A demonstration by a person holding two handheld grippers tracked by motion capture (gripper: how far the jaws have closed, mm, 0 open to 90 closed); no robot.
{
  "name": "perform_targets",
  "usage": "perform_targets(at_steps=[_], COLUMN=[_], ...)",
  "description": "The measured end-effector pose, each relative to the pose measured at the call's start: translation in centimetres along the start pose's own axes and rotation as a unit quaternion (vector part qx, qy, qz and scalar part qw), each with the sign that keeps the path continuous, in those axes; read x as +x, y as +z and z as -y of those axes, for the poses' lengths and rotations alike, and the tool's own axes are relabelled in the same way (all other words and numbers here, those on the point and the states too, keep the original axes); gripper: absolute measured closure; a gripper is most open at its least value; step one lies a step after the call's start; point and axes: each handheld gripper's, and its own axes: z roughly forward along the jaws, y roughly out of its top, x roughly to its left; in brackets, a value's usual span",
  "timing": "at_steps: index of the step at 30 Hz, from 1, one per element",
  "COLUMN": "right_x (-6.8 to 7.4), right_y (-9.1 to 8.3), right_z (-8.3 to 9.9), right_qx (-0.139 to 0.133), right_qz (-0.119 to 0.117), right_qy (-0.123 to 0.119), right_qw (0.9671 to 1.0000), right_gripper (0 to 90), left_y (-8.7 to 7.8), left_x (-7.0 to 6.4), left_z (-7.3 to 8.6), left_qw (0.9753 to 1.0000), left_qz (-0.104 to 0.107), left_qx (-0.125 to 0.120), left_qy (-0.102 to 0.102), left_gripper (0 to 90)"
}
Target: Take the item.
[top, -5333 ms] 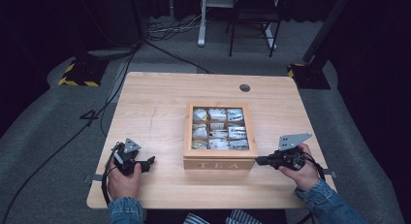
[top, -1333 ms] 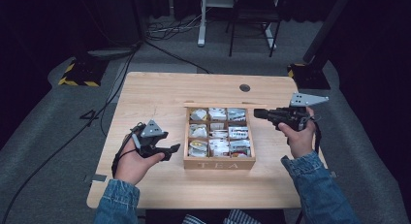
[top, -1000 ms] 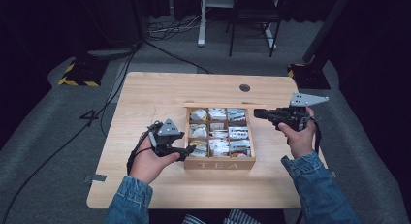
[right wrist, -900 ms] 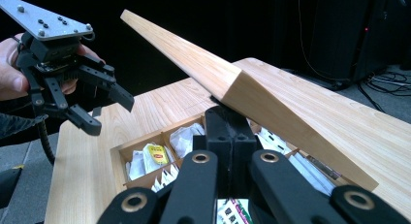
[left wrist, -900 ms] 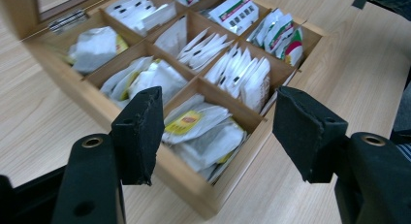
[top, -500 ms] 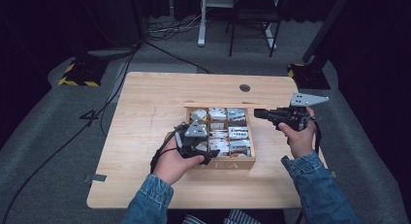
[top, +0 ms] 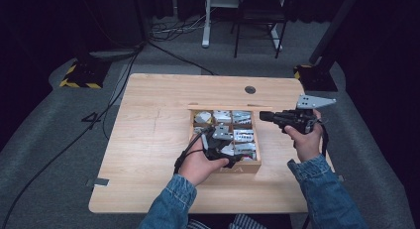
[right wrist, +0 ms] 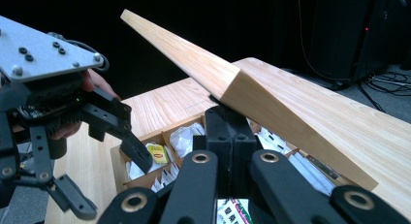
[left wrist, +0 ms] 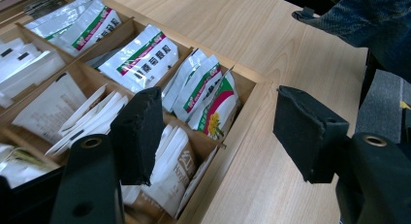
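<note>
A wooden tea box point(top: 237, 168) with several compartments of sachets stands right of the table's middle. Its lid point(top: 223, 107) is raised at the far side, and my right gripper point(top: 262, 116) is shut on the lid's free edge. In the right gripper view the closed jaws point(right wrist: 230, 122) pinch the lid point(right wrist: 291, 112), which slopes up over the box. My left gripper point(top: 218, 142) hangs open over the box's front compartments. In the left gripper view its jaws point(left wrist: 223, 132) stand wide apart above green-and-red sachets point(left wrist: 213, 95) and the box rim point(left wrist: 242, 122), touching nothing. The left gripper point(right wrist: 109, 183) also shows in the right gripper view.
The wooden table point(top: 153, 135) has a round cable hole point(top: 250, 89) near its far edge. Behind the table on the grey floor are cables, a chair point(top: 257, 21) and a yellow-black striped base point(top: 79, 75). Bare tabletop lies left of the box.
The lid, closed at first, is now held up by the right gripper. During the last second the left gripper moved right from the table's left half to over the box; the right gripper stayed still.
</note>
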Motion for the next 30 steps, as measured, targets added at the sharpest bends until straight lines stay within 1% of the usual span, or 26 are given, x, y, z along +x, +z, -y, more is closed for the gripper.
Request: perform_targets(at_steps=[7, 13, 15, 22, 24, 25, 27, 28, 29, 30], right_x=[0.0, 0.0, 0.0, -0.1, -0.1, -0.1, -0.1, -0.1, -0.1, -0.1], right_y=[0.0, 0.0, -0.1, -0.1, -0.1, -0.1, -0.1, -0.1, -0.1, -0.1], right_z=[0.0, 0.0, 0.0, 0.0, 0.0, 0.0, 0.0, 0.0, 0.0, 0.0], right_qx=[0.000, 0.000, -0.001, -0.002, -0.002, -0.002, -0.002, -0.003, -0.003, -0.003], right_qz=[-0.001, -0.001, -0.002, -0.003, -0.003, -0.003, -0.003, -0.003, -0.003, -0.004], right_qy=[-0.001, 0.000, 0.001, 0.001, 0.001, 0.001, 0.001, 0.001, 0.001, 0.001], right_qw=[1.0000, 1.0000, 1.0000, 1.0000, 1.0000, 1.0000, 1.0000, 1.0000, 1.0000, 1.0000], right_gripper=[90.0, 90.0, 90.0, 90.0, 90.0, 90.0, 90.0, 90.0, 90.0, 90.0], left_y=[1.5, 2.9, 3.3, 4.4, 4.7, 4.9, 5.1, 5.4, 5.5, 5.6], left_x=[0.1, 0.2, 0.3, 0.6, 0.8, 0.8, 0.9, 0.9, 1.0, 1.0], left_z=[-0.3, -0.4, -0.4, -0.3, -0.3, -0.3, -0.4, -0.3, -0.3, -0.3], left_qw=[1.0000, 0.9998, 0.9997, 0.9993, 0.9989, 0.9987, 0.9980, 0.9980, 0.9977, 0.9977], left_qz=[0.001, 0.016, 0.023, 0.027, 0.033, 0.035, 0.040, 0.041, 0.042, 0.041], left_qx=[0.005, 0.008, 0.013, 0.026, 0.032, 0.034, 0.045, 0.044, 0.049, 0.049], left_qy=[-0.001, -0.002, 0.001, -0.008, -0.013, -0.014, -0.017, -0.018, -0.019, -0.020], left_gripper=[36.0, 36.2, 36.8, 39.2, 41.4, 44.1, 47.3, 50.6, 53.3, 53.5])
